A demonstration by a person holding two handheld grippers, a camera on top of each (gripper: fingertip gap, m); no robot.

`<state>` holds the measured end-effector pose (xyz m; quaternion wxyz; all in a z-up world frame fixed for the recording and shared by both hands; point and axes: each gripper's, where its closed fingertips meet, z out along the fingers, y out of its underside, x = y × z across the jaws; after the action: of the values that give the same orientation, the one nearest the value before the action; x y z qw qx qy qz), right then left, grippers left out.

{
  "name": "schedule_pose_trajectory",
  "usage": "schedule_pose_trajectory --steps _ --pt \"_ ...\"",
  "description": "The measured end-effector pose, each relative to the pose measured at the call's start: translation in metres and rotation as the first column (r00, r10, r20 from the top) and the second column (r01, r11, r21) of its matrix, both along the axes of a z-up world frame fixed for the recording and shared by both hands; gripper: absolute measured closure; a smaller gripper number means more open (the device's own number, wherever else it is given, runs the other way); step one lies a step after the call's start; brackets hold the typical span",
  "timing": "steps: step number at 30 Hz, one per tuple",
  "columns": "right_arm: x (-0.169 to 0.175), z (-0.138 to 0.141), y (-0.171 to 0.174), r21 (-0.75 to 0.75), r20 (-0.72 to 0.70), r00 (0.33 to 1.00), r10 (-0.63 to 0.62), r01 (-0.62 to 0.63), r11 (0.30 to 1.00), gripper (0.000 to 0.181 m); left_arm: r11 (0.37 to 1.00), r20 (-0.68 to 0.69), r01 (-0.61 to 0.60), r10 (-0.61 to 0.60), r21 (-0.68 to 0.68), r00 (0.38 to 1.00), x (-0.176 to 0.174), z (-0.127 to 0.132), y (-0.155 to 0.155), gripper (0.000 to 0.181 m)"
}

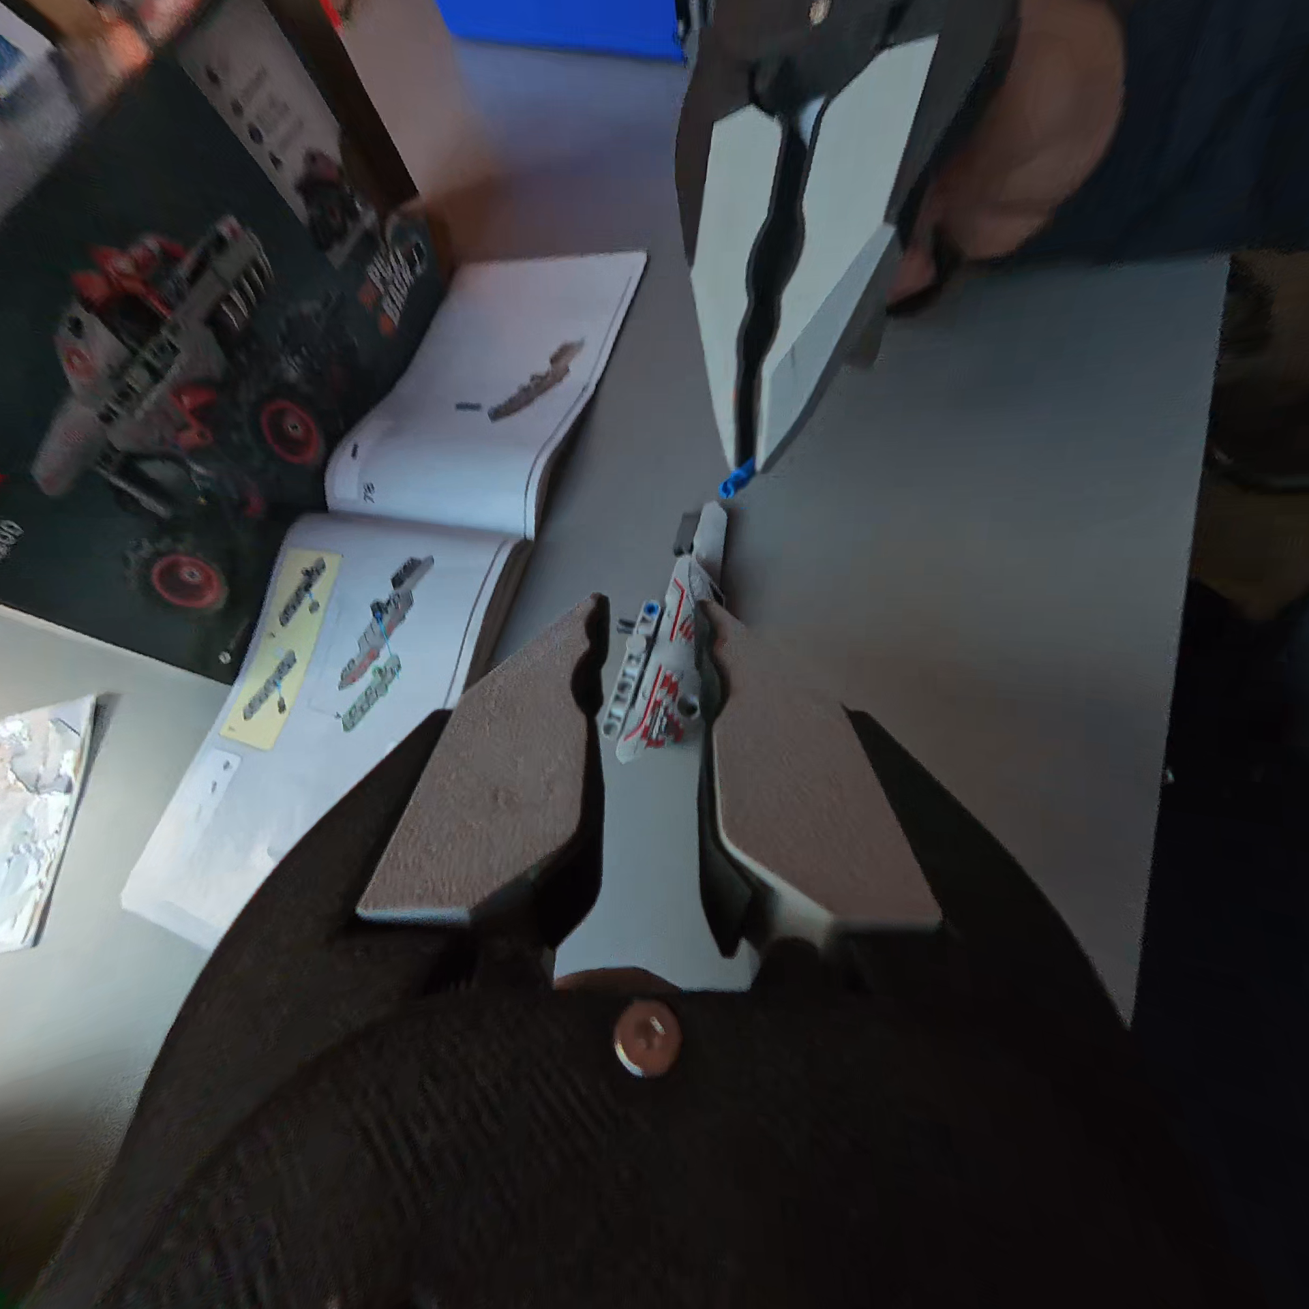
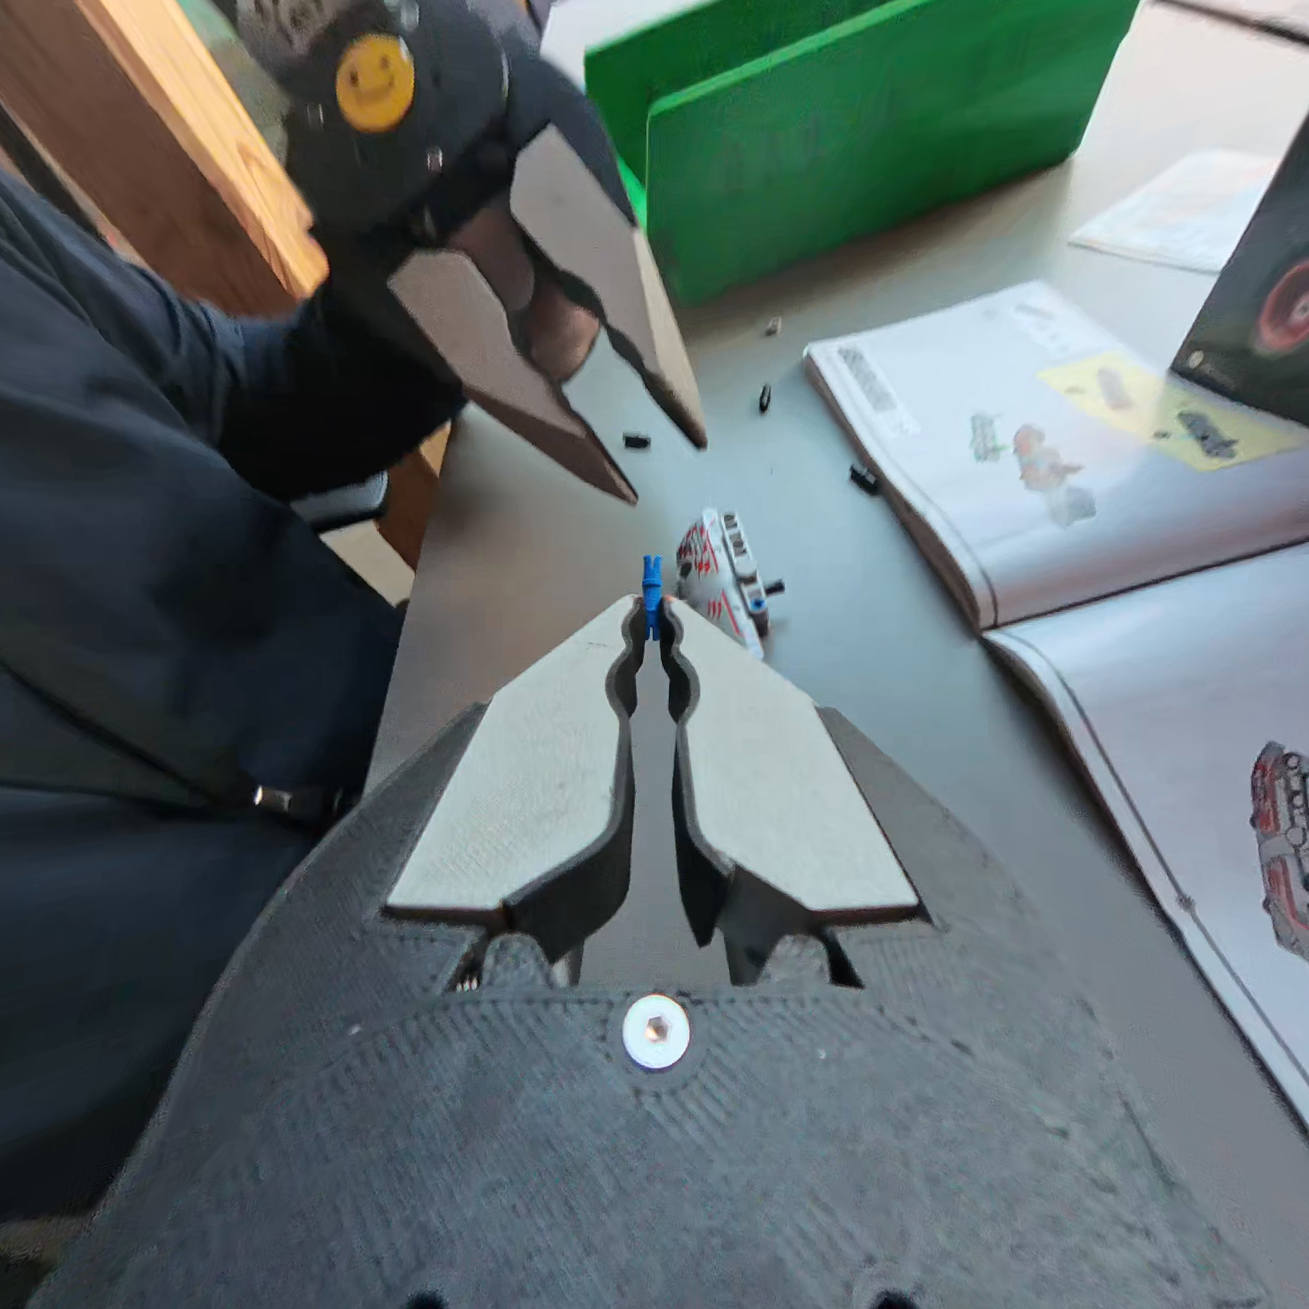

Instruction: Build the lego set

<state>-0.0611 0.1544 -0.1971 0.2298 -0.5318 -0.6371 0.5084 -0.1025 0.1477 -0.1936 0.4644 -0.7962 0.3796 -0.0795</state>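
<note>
A small white and grey lego assembly [image 1: 662, 673] with red stripes lies on the grey table [image 1: 956, 567]; it also shows in the right wrist view [image 2: 722, 581]. My left gripper [image 1: 655, 609] is open, and the assembly lies between and just beyond its tips. In the right wrist view it [image 2: 666, 471] hovers above and behind the assembly. My right gripper [image 2: 653, 605] is shut on a small blue pin [image 2: 652, 591], which sticks out past the tips, just left of the assembly. In the left wrist view the right gripper [image 1: 744, 460] points down with the pin [image 1: 737, 480] above the assembly's far end.
An open instruction booklet [image 1: 425, 567] [image 2: 1062, 460] lies beside the assembly, with the dark set box [image 1: 177, 354] [image 2: 1261, 319] behind it. Green blocks [image 2: 850, 142] stand at the back. Small black pins [image 2: 636, 440] [image 2: 863, 478] lie loose. A person's dark sleeve [image 2: 177, 496] is at the table edge. One gripper's finger ends stand about 5 centimetres off the other's.
</note>
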Motion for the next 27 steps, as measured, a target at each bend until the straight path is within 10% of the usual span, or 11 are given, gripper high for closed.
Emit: schedule_pose_trajectory --steps 27 --pt "-0.014 0.023 -0.009 -0.067 -0.123 0.992 -0.018 0.010 0.998 0.181 0.993 0.469 0.115 -0.083 -0.040 0.879 0.037 0.029 0.003 0.176"
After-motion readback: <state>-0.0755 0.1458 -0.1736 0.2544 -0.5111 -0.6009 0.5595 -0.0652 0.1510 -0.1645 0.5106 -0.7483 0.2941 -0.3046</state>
